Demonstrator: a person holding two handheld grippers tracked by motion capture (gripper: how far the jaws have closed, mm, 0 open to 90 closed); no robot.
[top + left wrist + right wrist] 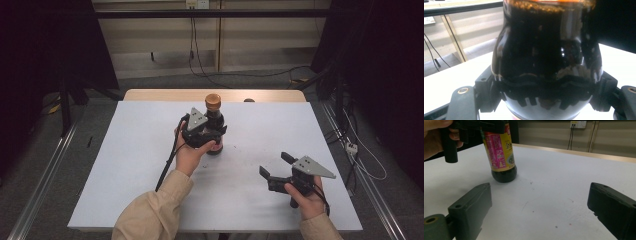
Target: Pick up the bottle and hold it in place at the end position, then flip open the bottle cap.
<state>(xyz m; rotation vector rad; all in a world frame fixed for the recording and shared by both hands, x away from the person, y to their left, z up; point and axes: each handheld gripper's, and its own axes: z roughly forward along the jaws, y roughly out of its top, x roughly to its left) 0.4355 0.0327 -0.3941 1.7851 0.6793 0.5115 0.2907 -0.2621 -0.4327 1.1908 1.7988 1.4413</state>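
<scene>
Two of my jaws, on the left gripper (212,134), clamp the soy sauce bottle (214,125) at its shoulder; it stands on the white table (150,150). Glass is slick, so a loose squeeze could tip it. Right gripper (274,166) gapes empty, well apart.

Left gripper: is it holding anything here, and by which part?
Yes. The left gripper is clamped on the dark sauce bottle, its jaws around the upper body below the neck. The bottle stands upright on the table.
</scene>
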